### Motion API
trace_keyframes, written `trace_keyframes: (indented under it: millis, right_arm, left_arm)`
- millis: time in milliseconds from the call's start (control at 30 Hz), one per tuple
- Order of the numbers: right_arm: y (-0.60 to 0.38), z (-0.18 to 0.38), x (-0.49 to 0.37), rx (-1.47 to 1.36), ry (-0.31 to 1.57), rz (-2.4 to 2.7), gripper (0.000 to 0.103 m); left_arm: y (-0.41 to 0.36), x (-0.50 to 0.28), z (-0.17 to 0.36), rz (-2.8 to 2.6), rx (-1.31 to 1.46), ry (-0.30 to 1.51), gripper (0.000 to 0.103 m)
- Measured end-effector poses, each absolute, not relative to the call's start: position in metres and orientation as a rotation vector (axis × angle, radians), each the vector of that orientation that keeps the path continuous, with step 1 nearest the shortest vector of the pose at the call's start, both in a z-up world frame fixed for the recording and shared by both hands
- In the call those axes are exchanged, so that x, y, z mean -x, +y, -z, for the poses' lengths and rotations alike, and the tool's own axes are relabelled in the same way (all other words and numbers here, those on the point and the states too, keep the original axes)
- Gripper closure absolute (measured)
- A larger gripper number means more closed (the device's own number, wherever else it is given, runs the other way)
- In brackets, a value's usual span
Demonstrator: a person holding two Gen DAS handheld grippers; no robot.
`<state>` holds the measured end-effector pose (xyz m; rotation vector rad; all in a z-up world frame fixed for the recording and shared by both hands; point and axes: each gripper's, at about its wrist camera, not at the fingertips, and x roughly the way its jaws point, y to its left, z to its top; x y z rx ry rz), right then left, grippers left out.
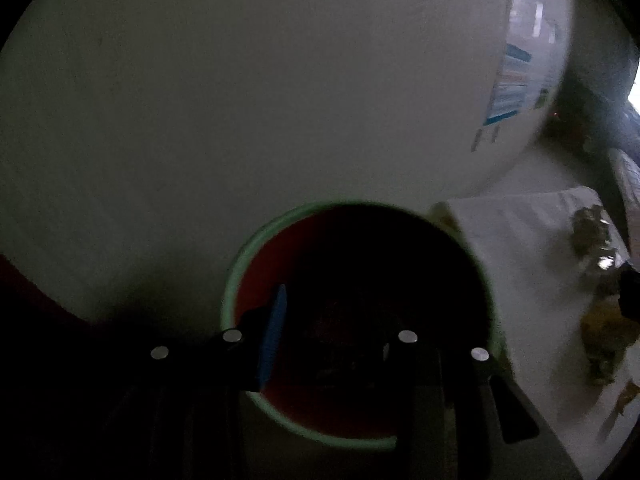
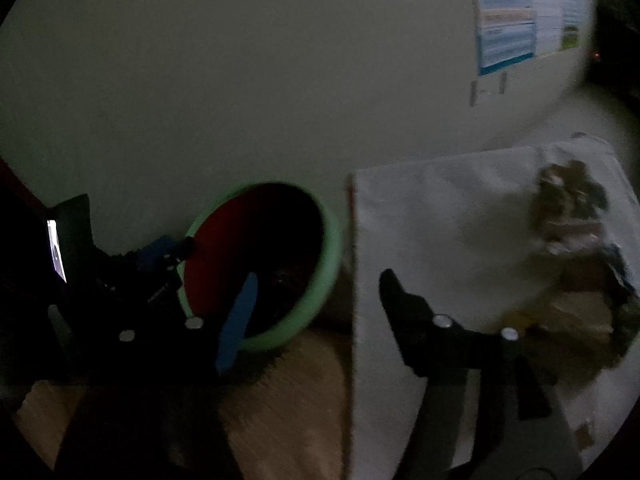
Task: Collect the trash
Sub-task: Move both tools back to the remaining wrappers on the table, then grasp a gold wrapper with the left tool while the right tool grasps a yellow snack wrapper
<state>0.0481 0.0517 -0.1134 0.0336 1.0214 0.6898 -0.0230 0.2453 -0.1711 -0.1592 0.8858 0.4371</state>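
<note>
A round bin with a pale green rim (image 1: pixel 240 264) and a red inside stands against the wall. My left gripper (image 1: pixel 336 340) hangs open over its mouth; the blue-padded finger (image 1: pixel 274 336) shows clearly, and I make out nothing between the fingers in the dark. In the right wrist view the bin rim (image 2: pixel 330 256) lies left of centre. My right gripper (image 2: pixel 316 300) is open and empty, its blue pad (image 2: pixel 238 320) over the bin and its other finger (image 2: pixel 394 292) over the white table. Crumpled trash (image 2: pixel 572 208) lies on the table's right side. The left gripper (image 2: pixel 160 256) shows at the bin's left rim.
The white table (image 2: pixel 440 220) stands right of the bin, with more wrappers (image 1: pixel 604 340) near its right edge. A wooden floor (image 2: pixel 300 400) lies below. A poster (image 2: pixel 506 28) hangs on the pale wall. The scene is dim and blurred.
</note>
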Motion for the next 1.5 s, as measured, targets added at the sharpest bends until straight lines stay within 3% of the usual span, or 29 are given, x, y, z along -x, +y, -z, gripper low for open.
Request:
trace_keyframes:
  millis: [267,467,767,1100,1200,1267,1300,1500]
  right_arm:
    - [-0.053,0.11,-0.021,-0.053,0.938,-0.488,0.025]
    - [-0.137,0.121,-0.001,-0.092,0.93,-0.27,0.025]
    - [-0.232,0.159,0.01,-0.341,1.009,-0.076,0.024]
    - [-0.252,0.17,0.025,-0.411,1.017,-0.063,0.024]
    - [-0.259,0.177,0.028,-0.429,1.033,-0.046,0.024]
    - [-0.263,0.183,0.028,-0.445,1.049,-0.037,0.024]
    - [-0.264,0.186,0.028,-0.452,1.055,-0.033,0.024]
    - [-0.263,0.205,0.026,-0.457,1.112,-0.014,0.024]
  left_arm:
    - [0.153,-0.003,0.15,-0.205,0.052,0.848,0.063]
    - [0.08,-0.014,0.152,-0.007,-0.004,0.875,0.063]
    - [-0.002,-0.041,0.189,0.189,-0.05,0.991,0.063]
    - [-0.051,-0.09,0.241,0.207,-0.106,1.115,0.064]
    - [-0.048,-0.096,0.244,0.207,-0.075,1.137,0.073]
    - [-0.045,-0.096,0.243,0.209,-0.061,1.144,0.089]
    - [-0.043,-0.096,0.242,0.21,-0.057,1.146,0.093]
    - [-0.026,-0.074,0.221,0.203,-0.04,1.098,0.095]
